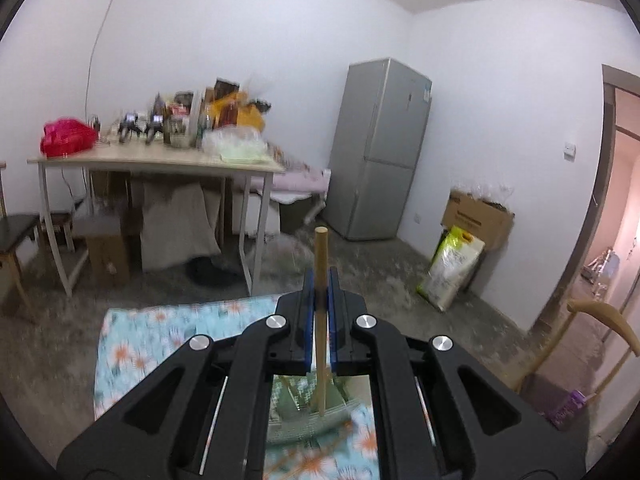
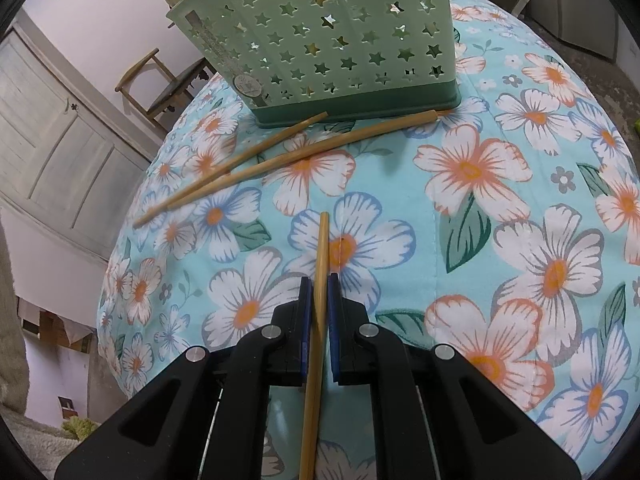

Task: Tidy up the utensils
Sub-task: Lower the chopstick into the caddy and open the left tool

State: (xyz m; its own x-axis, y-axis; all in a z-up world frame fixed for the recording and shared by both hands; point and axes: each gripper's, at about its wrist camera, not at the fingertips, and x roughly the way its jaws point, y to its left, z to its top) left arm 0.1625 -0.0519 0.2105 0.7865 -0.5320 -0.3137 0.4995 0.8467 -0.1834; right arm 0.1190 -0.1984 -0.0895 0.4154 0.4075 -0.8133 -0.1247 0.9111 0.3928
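The floral cloth (image 2: 500, 184) fills my right view, and on it at twelve o'clock stands the green star-punched basket (image 2: 320, 40), upright, with some utensils already poking out of its top. Touching or just beside its base, at about eleven o'clock from my right gripper (image 2: 319, 292), lie two loose chopsticks (image 2: 256, 164), their long axes running from lower left up toward the basket.

My right gripper pinches one chopstick (image 2: 320, 264) along its own line, tip aimed at twelve o'clock toward the basket. My left gripper (image 1: 320, 292) is likewise pressed onto a chopstick (image 1: 320, 256), held nearly upright, its lower end dipping toward the basket (image 1: 304, 416) directly beneath.

I judge the left stick is the one about to drop in: it already stands over the opening, while the right must travel forward and tip up.

Only the left view shows the basket from above; only the right shows the loose pair.
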